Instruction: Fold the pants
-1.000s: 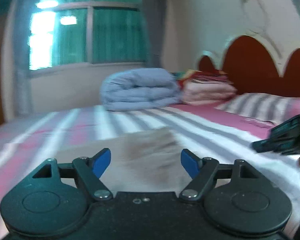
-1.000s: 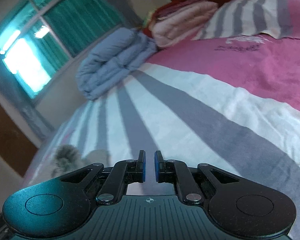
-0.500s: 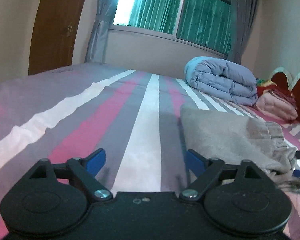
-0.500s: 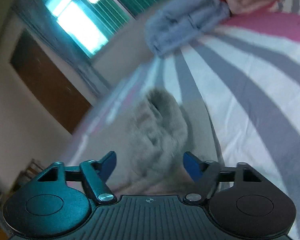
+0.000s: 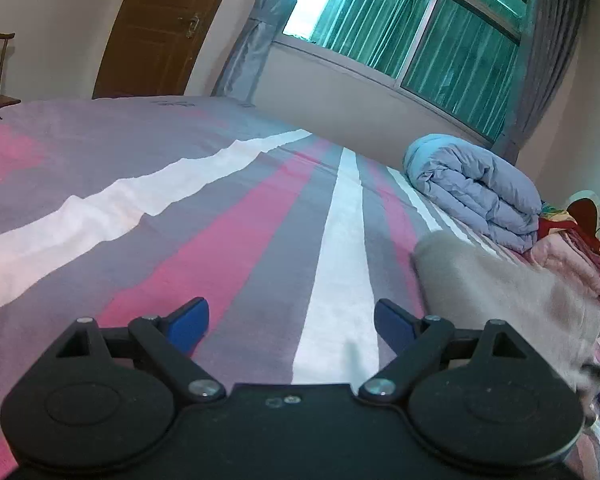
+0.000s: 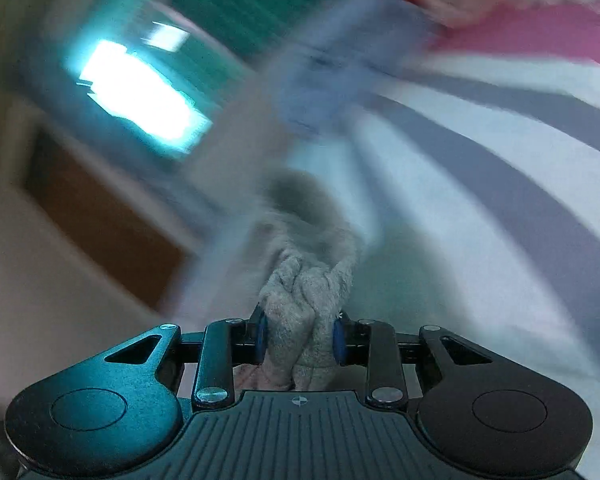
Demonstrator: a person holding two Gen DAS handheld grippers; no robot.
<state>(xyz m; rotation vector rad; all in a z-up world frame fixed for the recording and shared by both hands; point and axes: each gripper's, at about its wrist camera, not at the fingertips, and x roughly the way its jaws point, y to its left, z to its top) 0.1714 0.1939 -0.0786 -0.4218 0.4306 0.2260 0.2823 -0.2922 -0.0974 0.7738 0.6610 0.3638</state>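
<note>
The pants (image 5: 500,292) lie on the bed (image 5: 220,240), off to one side of the left tongs (image 5: 291,322). They are soft, gray and fuzzy. The right tongs (image 6: 300,338) are closing on a bunched-up bit of the pants, and the cloth fills the gap between the blue pads (image 6: 261,338). So the right tongs hold the pants. The left tongs stand wide and hold nothing; only the striped sheet shows between them. A rolled blue blanket (image 5: 476,196) sits farther back near the window (image 5: 412,32), and pink bedding (image 5: 568,260) is piled next to it. I think a few things could go wrong from here. The right tongs have grabbed a thick wad, not a flat edge, so the fold may come out lumpy. The right view is very blurry, so that hand looks to be going fast, and a fast pull could drag the whole pants across the bed and mess up its shape. The fuzzy cloth might also slip out if the grip is only on loose fluff. The left tongs are not over the pants, so one side has no help yet. There is some small dark writing on the sheet at the far edge of the bed, but it is too small for me to read.
</note>
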